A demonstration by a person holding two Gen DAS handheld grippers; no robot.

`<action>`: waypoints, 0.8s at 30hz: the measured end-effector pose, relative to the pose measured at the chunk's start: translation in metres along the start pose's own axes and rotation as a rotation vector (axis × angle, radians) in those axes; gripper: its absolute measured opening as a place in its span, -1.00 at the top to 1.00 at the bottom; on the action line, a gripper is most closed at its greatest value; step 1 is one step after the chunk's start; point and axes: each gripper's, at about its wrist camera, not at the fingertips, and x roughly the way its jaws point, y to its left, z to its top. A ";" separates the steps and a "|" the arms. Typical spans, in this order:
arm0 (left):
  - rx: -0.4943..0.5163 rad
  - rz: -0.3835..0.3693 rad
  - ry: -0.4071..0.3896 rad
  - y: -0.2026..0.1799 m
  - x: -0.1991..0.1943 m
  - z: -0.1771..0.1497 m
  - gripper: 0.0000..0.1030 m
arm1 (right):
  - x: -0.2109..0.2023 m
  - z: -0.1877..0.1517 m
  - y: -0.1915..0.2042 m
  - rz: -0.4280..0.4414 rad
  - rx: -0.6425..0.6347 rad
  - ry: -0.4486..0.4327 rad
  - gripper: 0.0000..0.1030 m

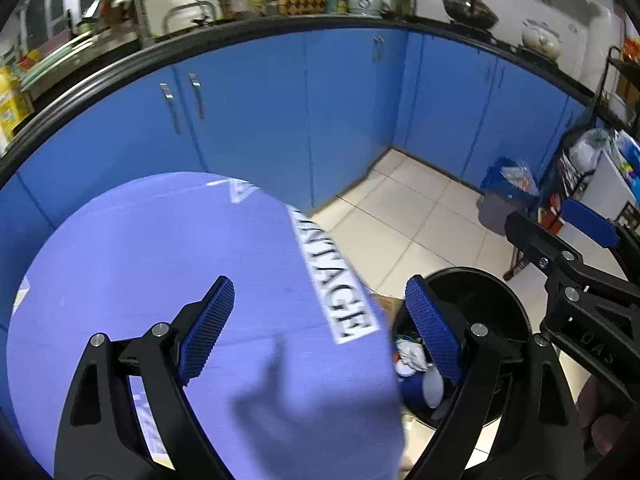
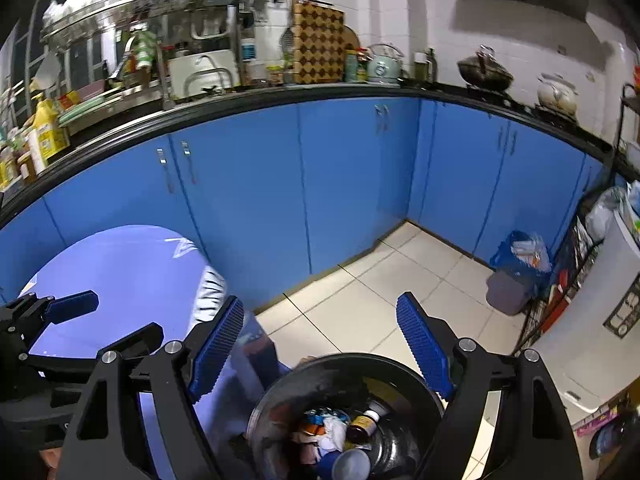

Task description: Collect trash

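My left gripper [image 1: 320,330] hangs open with nothing between its blue pads, over the edge of a round table under a purple cloth [image 1: 168,264]. Beside the table stands a black trash bin [image 1: 490,300]. It holds crumpled white tissue [image 1: 410,356] and a blue cup [image 1: 420,390]. My right gripper [image 2: 320,344] is open and empty above the same bin [image 2: 320,374]. In the right wrist view the bin shows a brown bottle [image 2: 362,424], white tissue [image 2: 334,434] and a cup [image 2: 352,462]. One right gripper finger [image 1: 588,224] shows at the right edge.
Blue cabinets [image 2: 340,184] under a cluttered black counter [image 2: 280,94] wrap the corner. A small grey bin with a blue bag [image 2: 514,276] stands on the white tiled floor [image 2: 380,300]. A black rack [image 2: 560,280] and a white appliance [image 2: 592,320] stand at the right.
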 end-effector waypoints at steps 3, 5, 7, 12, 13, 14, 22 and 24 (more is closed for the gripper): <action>-0.034 0.023 -0.018 0.026 -0.011 0.000 -0.68 | -0.004 0.008 0.026 0.015 -0.040 -0.011 -0.49; -0.062 0.040 -0.029 0.048 -0.018 -0.001 -0.68 | -0.007 0.013 0.044 0.033 -0.057 -0.018 -0.49; -0.090 0.054 -0.037 0.067 -0.024 -0.002 -0.68 | -0.009 0.016 0.060 0.041 -0.073 -0.024 -0.49; -0.137 0.083 -0.049 0.107 -0.037 -0.008 -0.68 | -0.015 0.019 0.087 0.057 -0.096 -0.021 -0.49; -0.149 0.090 -0.051 0.116 -0.040 -0.010 -0.68 | -0.016 0.019 0.093 0.058 -0.102 -0.019 -0.49; -0.158 0.093 -0.053 0.122 -0.043 -0.013 -0.68 | -0.017 0.019 0.098 0.058 -0.107 -0.019 -0.49; -0.164 0.064 -0.062 0.141 -0.055 -0.024 -0.69 | -0.028 0.014 0.117 0.018 -0.126 -0.005 -0.49; -0.130 0.031 -0.063 0.130 -0.057 -0.026 -0.69 | -0.029 0.011 0.114 -0.015 -0.114 0.009 -0.49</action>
